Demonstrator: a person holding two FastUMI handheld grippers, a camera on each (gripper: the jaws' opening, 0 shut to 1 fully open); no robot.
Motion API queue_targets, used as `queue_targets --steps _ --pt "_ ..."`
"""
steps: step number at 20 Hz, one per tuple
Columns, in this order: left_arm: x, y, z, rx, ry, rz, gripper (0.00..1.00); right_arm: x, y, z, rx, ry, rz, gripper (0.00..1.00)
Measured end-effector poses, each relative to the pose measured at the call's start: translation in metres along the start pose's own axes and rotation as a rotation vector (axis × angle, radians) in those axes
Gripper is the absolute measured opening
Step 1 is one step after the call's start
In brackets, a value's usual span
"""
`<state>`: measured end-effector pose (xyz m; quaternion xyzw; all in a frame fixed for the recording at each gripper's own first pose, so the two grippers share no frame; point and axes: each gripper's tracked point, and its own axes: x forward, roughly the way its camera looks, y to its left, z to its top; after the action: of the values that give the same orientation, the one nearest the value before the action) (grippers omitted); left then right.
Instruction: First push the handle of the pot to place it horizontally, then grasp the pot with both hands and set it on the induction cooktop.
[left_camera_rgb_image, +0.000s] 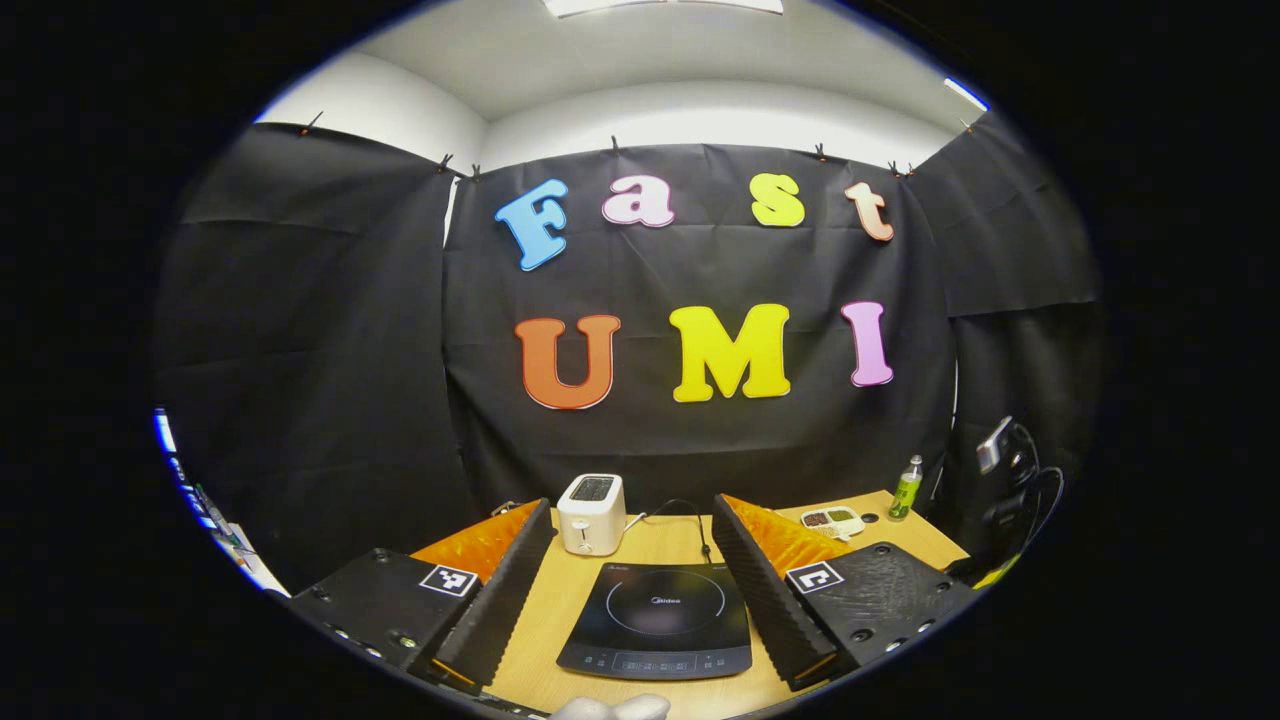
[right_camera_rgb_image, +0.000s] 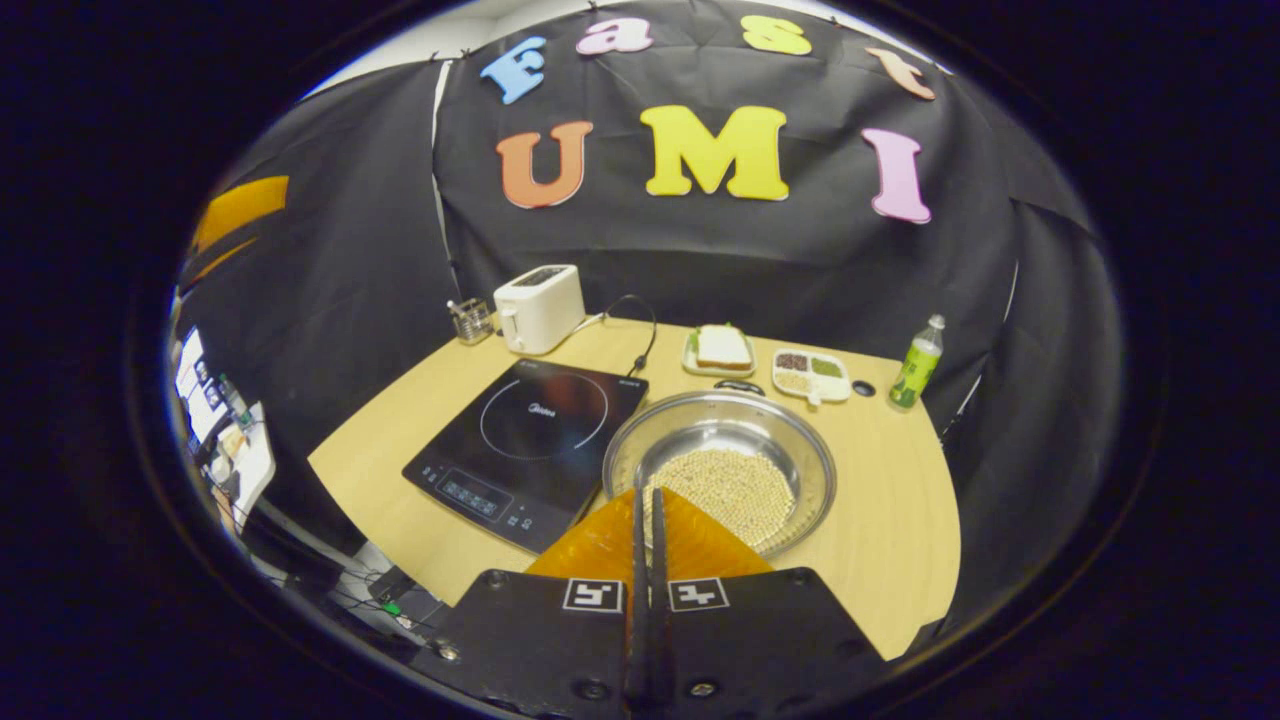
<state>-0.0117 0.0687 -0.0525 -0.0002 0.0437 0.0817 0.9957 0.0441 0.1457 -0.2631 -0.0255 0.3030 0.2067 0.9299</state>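
Note:
A steel pot (right_camera_rgb_image: 790, 455) with pale beans in its bottom stands on the wooden table (right_camera_rgb_image: 900, 520), right of the black induction cooktop (right_camera_rgb_image: 530, 435). A dark handle (right_camera_rgb_image: 738, 386) shows at the pot's far rim. My right gripper (right_camera_rgb_image: 647, 492) is shut with nothing between its fingers, and its tips hang over the pot's near rim, hiding that part. My left gripper (left_camera_rgb_image: 633, 505) is open wide above the table's near edge. The cooktop (left_camera_rgb_image: 655, 620) lies between its fingers.
A white toaster (right_camera_rgb_image: 540, 305) with a cord and a small glass holder (right_camera_rgb_image: 470, 320) stand behind the cooktop. A sandwich plate (right_camera_rgb_image: 722, 350), a divided snack tray (right_camera_rgb_image: 812, 372) and a green bottle (right_camera_rgb_image: 918, 365) line the back right. The toaster (left_camera_rgb_image: 591, 513) faces my left gripper.

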Motion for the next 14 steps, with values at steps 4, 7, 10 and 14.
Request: queue_targets --steps 4,7,10,14 --pt "0.001 0.003 -0.005 -0.010 0.020 0.008 0.96 0.031 0.009 -0.035 0.000 0.092 0.025 0.04" --pt "0.004 0.004 -0.007 -0.013 0.028 0.012 0.96 0.054 0.012 -0.064 -0.003 0.157 0.023 0.04" --pt "0.002 0.008 -0.008 -0.009 0.034 0.026 0.96 0.068 0.017 -0.085 -0.011 0.203 0.030 0.04" --pt "0.001 0.018 -0.012 -0.015 0.045 0.054 0.96 0.079 0.020 -0.100 -0.023 0.236 0.034 0.03"
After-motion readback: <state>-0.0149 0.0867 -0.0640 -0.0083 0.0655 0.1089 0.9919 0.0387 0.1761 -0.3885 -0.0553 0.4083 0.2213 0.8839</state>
